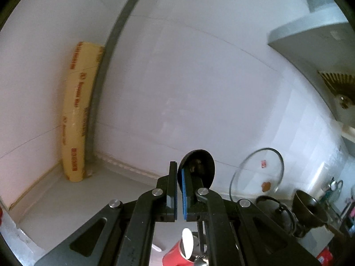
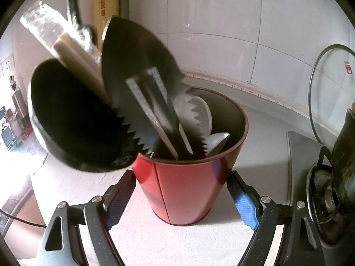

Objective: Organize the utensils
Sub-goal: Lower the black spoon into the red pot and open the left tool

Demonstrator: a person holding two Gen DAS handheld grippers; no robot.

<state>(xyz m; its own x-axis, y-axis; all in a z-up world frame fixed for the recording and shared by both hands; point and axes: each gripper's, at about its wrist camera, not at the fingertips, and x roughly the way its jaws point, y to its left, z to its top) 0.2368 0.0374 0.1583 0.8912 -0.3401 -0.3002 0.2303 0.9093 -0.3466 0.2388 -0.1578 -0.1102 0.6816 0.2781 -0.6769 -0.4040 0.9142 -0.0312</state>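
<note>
A red utensil holder (image 2: 184, 184) stands on the white counter, between the open fingers of my right gripper (image 2: 182, 201), which touch or nearly touch its sides. It holds a black ladle (image 2: 73, 119), a dark serrated spatula (image 2: 137, 66), a wooden handle (image 2: 79, 64), a white serrated spatula (image 2: 197, 113) and a spoon (image 2: 218, 139). My left gripper (image 1: 179, 190) is raised above the holder (image 1: 175, 257), shut on a black spoon (image 1: 199, 166) whose bowl points up behind the pads.
A glass pot lid (image 1: 257, 173) (image 2: 328, 93) leans on the tiled wall. A stove with a dark pot (image 2: 341, 146) is at the right. A yellow wrap box (image 1: 77, 115) stands in the corner. A range hood (image 1: 315, 44) hangs at upper right.
</note>
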